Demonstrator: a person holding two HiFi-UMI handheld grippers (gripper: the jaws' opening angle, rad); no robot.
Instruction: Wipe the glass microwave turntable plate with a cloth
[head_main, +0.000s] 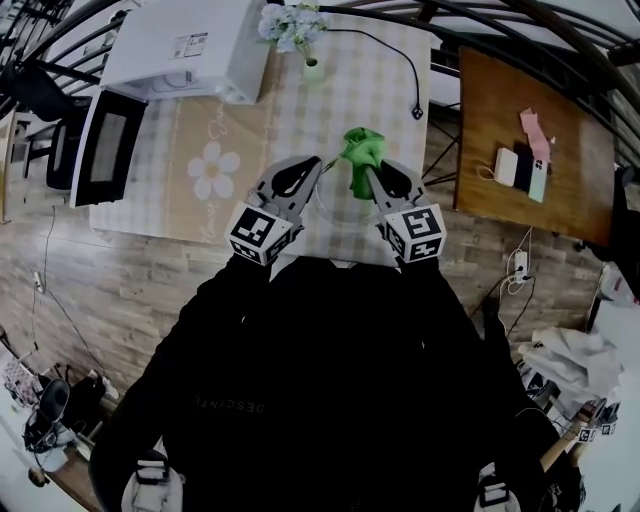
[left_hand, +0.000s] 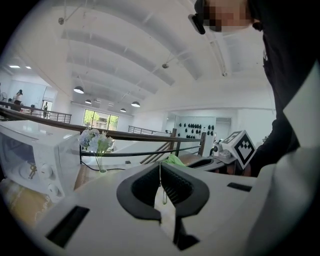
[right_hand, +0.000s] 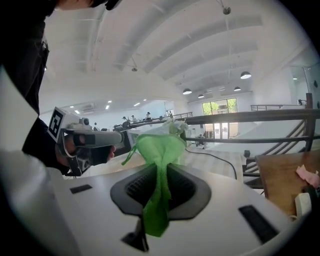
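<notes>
The glass turntable plate (head_main: 338, 215) is clear and hard to make out. It is held up over the table between my two grippers. My left gripper (head_main: 313, 168) is shut on the plate's rim, which shows edge-on as a thin clear strip (left_hand: 162, 196) between the jaws of the left gripper (left_hand: 161, 169). My right gripper (head_main: 368, 176) is shut on a bright green cloth (head_main: 360, 148). The cloth (right_hand: 160, 147) bunches above the right gripper (right_hand: 161, 174) and hangs down through its jaws. Each gripper sees the other: the cloth (left_hand: 174, 160) lies just beyond the plate.
A white microwave (head_main: 185, 45) stands at the table's far left, its door (head_main: 105, 145) swung open. A vase of flowers (head_main: 298, 30) and a black cable (head_main: 405, 65) lie at the back. A wooden side table (head_main: 535, 110) with phones is to the right.
</notes>
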